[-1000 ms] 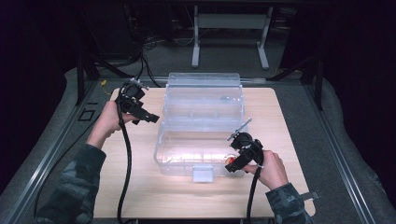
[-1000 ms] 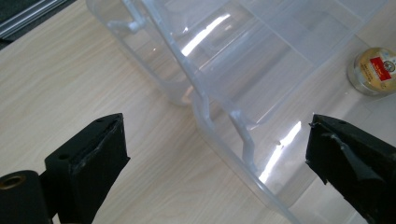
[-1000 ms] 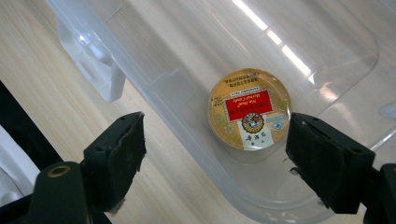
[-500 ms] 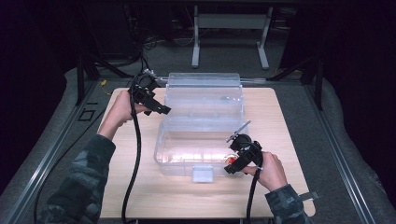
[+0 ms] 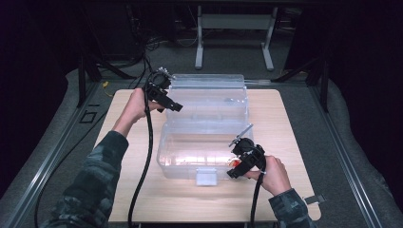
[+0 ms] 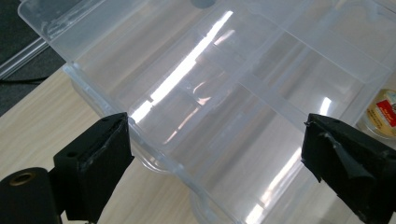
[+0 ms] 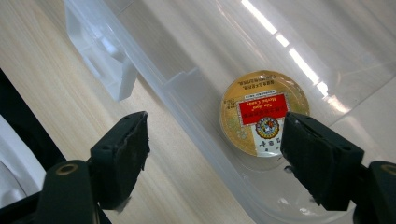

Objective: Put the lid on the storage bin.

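Clear plastic box [image 5: 204, 142] lies open on the wooden counter [image 5: 285, 123], its lid [image 5: 209, 97] tipped back toward the far edge. White latch [image 5: 207, 177] sits at the middle of the box's near wall.

Left hand-held gripper [image 5: 166, 102] is at the lid's left edge, at the far left of the box. Jaws stand wide apart; in the left gripper view [image 6: 215, 154] the lid's rim and ribbed inner face lie between them, and no pad presses on the plastic.

Right hand-held gripper [image 5: 237, 168] is at the box's near right corner, held low over the near wall. Jaws have just been closing but are apart. In the right gripper view [image 7: 215, 154] the box wall runs between them and neither pad touches it.

Round gold tin [image 7: 264, 113] with a red label lies flat on the box floor in the near right corner, just inside the wall and close to the right gripper's inner jaw. It also appears at the right edge of the left gripper view [image 6: 384, 114].
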`<act>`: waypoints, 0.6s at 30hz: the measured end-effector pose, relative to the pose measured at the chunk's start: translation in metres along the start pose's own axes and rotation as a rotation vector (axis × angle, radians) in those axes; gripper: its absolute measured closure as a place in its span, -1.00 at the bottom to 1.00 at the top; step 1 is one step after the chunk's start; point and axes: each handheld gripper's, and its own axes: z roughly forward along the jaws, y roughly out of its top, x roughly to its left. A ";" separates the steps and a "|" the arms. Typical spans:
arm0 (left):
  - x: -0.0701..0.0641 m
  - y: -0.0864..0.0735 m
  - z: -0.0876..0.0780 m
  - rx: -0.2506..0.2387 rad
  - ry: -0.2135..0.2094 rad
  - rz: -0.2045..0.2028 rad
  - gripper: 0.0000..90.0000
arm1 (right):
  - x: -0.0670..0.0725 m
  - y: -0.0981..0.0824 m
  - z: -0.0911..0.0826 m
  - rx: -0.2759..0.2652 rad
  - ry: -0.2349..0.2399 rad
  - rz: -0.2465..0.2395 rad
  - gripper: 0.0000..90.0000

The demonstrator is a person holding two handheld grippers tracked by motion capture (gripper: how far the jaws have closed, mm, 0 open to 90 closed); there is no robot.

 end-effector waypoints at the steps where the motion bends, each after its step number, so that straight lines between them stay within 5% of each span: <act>1: 0.000 0.001 0.002 0.002 0.001 0.004 -0.78 | 0.000 0.000 0.000 -0.001 -0.001 -0.001 -0.43; 18: 0.006 0.010 0.034 -0.002 -0.017 0.019 -0.34 | 0.003 -0.003 0.003 0.003 0.000 -0.032 0.10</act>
